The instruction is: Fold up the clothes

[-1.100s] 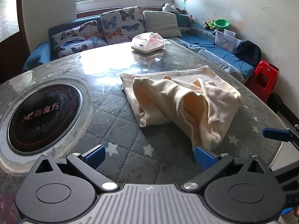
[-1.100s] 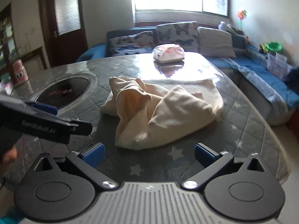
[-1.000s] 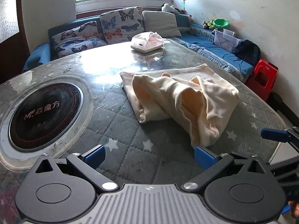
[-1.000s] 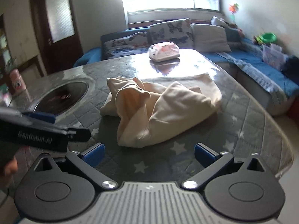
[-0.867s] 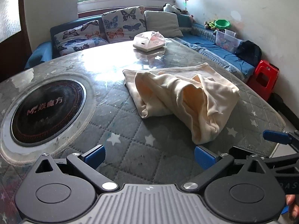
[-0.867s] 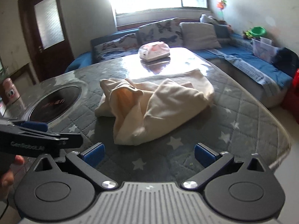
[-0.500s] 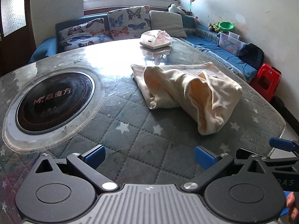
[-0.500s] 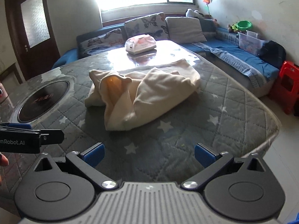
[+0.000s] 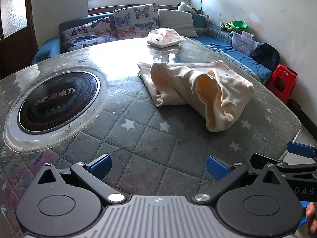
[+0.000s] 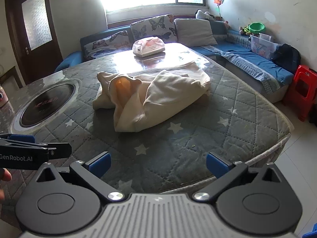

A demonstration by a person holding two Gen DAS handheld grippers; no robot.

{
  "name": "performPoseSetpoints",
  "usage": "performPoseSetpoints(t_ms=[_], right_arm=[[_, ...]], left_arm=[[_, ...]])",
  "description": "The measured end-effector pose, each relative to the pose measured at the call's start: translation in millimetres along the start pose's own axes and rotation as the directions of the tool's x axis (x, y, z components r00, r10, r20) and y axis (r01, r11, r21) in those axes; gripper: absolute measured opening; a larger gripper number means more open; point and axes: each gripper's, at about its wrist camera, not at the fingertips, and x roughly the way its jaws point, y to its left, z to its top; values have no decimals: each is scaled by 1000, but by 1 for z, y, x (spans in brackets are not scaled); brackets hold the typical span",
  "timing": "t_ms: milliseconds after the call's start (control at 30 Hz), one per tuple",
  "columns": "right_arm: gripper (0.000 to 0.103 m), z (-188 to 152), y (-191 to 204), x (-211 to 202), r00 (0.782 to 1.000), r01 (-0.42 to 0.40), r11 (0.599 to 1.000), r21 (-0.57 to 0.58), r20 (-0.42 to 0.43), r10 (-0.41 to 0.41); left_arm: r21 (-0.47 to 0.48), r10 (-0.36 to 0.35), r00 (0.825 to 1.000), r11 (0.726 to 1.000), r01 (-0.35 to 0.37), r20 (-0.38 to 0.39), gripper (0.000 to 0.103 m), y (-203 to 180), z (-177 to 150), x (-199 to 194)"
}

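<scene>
Left wrist view shows our left claw (image 9: pixel 157 165) at the bottom of the frame, its two blue-tipped fingers spread wide with nothing between them. A cream garment (image 9: pixel 196 91) lies crumpled right of centre on the table (image 9: pixel 138 138), which is covered by a grey quilted cloth with white stars under a clear sheet. We cannot tell what kind of garment it is.

It looks soft, light and limp, like fleece or knit. We judge it will sag and drape when lifted, so two holds at once should serve better than one. It is bunched into rolls with open mouths, one showing a warmer orange inside. Good holds would be the flat hem edge at the upper part of the pile, or the rounded end nearest us at lower right. The glossy sheet may let the cloth slide when tugged.

This view alone shows the round black induction cooktop (image 9: pixel 57 101) fully, at middle left. Our right claw (image 9: pixel 301 152) pokes in at the lower right edge.

Right wrist view shows our right claw (image 10: pixel 157 164) equally spread and empty, low in the frame. From here the garment (image 10: pixel 158 99) sits at centre, and the table's right edge, the floor and a red stool (image 10: pixel 303 91) appear. Both views show a tissue pack (image 10: pixel 148 46) beyond the garment, near the upper centre. Our left claw (image 10: pixel 33 150) enters at the left edge.
</scene>
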Motion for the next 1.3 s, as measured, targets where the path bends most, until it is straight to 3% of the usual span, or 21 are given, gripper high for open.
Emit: performPoseSetpoints(t_ms=[1300], right_arm=[[103,14,2,29,999,-23,999,-43,-34,22]], left_arm=[[33,14,998,999,-12,-69,103,0,14,32]])
